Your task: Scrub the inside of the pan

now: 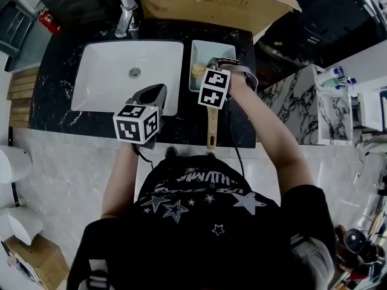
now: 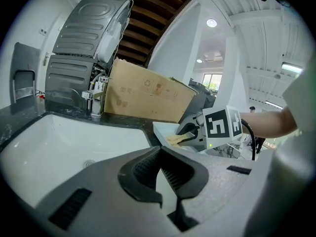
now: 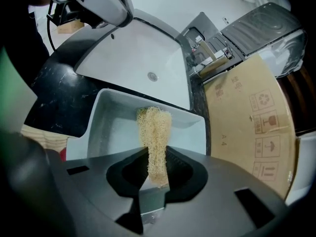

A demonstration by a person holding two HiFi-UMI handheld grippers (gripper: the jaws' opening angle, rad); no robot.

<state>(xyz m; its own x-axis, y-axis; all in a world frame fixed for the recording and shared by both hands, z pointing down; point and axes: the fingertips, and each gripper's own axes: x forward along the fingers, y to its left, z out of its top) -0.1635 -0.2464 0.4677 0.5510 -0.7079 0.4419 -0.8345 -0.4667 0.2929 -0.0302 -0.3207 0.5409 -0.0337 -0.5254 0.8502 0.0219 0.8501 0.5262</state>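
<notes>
Loofah in right claw, pan walls (seemingly) clear

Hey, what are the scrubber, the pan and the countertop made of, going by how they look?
Scrubber: looks like loofah or a similar plant fibre, as it is pale yellow with a coarse open mesh and a matte surface.
Pan: probably enamelled or coated metal, given the smooth pale grey walls with a soft sheen. Its handle looks like bare wood.
Countertop: black stone or a stone-look slab with white veining, polished.

Overhead we look steeply down on the bench; both gripper views sit low, sharing the sink at eleven o'clock.
</notes>
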